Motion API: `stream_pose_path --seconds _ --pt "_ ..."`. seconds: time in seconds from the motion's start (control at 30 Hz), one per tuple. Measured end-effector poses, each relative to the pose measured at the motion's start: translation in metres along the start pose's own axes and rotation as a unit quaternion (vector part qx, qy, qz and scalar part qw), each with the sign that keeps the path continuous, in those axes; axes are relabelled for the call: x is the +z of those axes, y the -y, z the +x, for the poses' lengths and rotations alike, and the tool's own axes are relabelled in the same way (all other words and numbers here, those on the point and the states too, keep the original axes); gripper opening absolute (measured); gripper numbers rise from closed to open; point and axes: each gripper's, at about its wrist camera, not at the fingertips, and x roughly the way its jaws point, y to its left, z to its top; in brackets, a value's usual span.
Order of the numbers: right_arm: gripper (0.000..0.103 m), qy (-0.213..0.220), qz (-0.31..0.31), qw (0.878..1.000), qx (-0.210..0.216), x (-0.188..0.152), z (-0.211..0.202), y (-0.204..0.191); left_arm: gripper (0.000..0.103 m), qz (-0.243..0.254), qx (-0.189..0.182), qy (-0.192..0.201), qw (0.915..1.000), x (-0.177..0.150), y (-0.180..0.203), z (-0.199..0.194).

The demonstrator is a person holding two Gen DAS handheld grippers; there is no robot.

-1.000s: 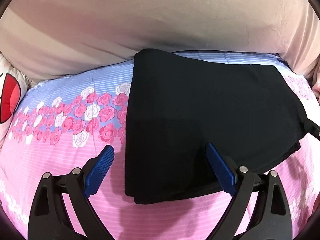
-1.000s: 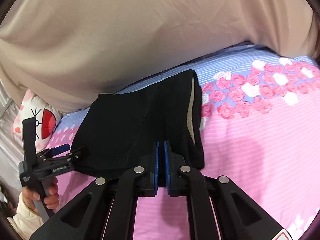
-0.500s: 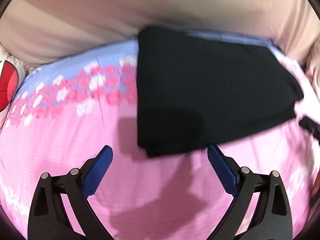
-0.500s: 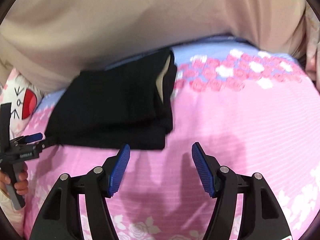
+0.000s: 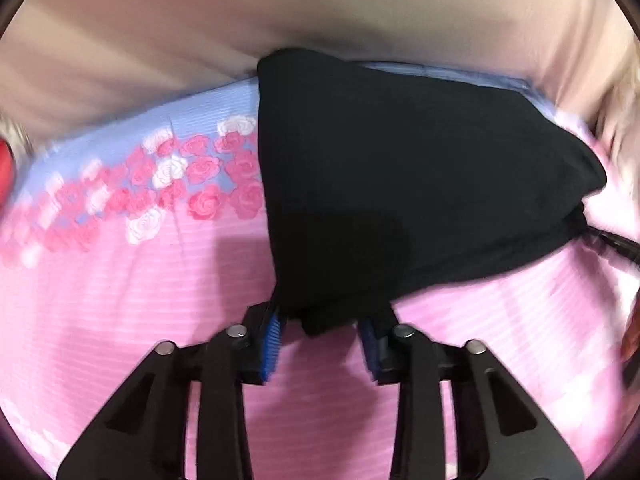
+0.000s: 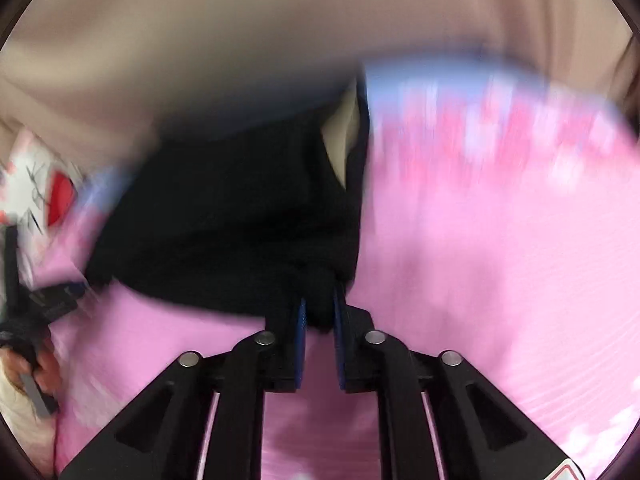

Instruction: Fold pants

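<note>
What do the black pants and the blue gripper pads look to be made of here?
Pants: soft matte knit, probably cotton or fleece; it drapes and bunches where gripped, with no sheen. Pads on the left gripper: ridged blue rubber or plastic, judging by the fine ribs.

Lighting's soft and even indoors, pretty bright, no glare anywhere. The black pants (image 5: 400, 184) swallow all detail, basically a flat dark blob in both views. A soft shadow falls on the pink bedsheet (image 5: 120, 300) just left of them in the left wrist view. That view is fairly sharp in the middle but smeared toward the left and right edges. The right wrist view is heavily motion-blurred, the rose print (image 6: 500, 128) streaked into smudges. Both have strong fisheye bending and dark vignetted corners.
</note>
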Motion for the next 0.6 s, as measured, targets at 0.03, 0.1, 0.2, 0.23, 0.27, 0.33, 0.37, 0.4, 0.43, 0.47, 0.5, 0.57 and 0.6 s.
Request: stream_pose_path --seconds 0.03,0.1,0.2,0.23,0.27,0.33,0.37,0.4,0.43,0.47,0.5,0.57,0.6 --pt "0.016 0.0 0.0 1.0 0.0 0.0 0.0 0.0 0.038 0.002 0.007 -0.002 1.0 -0.002 0.003 -0.003" --pt "0.025 0.012 0.0 1.0 -0.009 -0.003 -0.014 -0.005 0.043 -0.012 -0.006 -0.002 0.9999 -0.007 0.002 -0.017" --pt "0.054 0.065 0.001 0.997 -0.037 -0.027 -0.056 -0.018 0.068 -0.026 0.011 0.03 0.9991 -0.019 0.001 -0.049" --pt "0.06 0.065 0.001 0.997 -0.037 -0.027 -0.056 -0.018 0.079 -0.029 0.016 0.037 0.9988 -0.023 0.003 -0.056" --pt "0.069 0.073 0.008 0.997 -0.033 -0.035 -0.063 -0.022 0.087 -0.032 0.022 0.046 0.9982 -0.028 0.005 -0.066" --pt "0.07 0.081 0.014 0.996 -0.023 -0.047 -0.074 -0.032 0.088 -0.039 0.036 0.063 0.9966 -0.037 0.011 -0.083" --pt "0.07 0.082 0.011 0.996 -0.02 -0.049 -0.077 -0.04 0.088 -0.038 0.038 0.067 0.9963 -0.039 0.014 -0.088" --pt "0.071 0.085 0.008 0.996 -0.017 -0.058 -0.082 -0.05 0.088 -0.04 0.04 0.069 0.996 -0.04 0.016 -0.091" --pt "0.071 0.087 0.005 0.996 -0.014 -0.056 -0.084 -0.052 0.089 -0.041 0.038 0.073 0.9957 -0.042 0.019 -0.097" --pt "0.075 0.09 0.003 0.996 -0.011 -0.059 -0.087 -0.057 0.091 -0.041 0.04 0.081 0.9951 -0.045 0.023 -0.104" --pt "0.079 0.093 0.0 0.996 -0.007 -0.066 -0.091 -0.064 0.092 -0.042 0.045 0.087 0.9943 -0.047 0.025 -0.108" --pt "0.081 0.1 -0.009 0.995 -0.012 -0.073 -0.097 -0.077 0.093 -0.04 0.057 0.094 0.9931 -0.053 0.031 -0.116" --pt "0.081 0.1 -0.009 0.995 -0.012 -0.073 -0.097 -0.077 0.093 -0.041 0.058 0.096 0.9928 -0.055 0.033 -0.118"
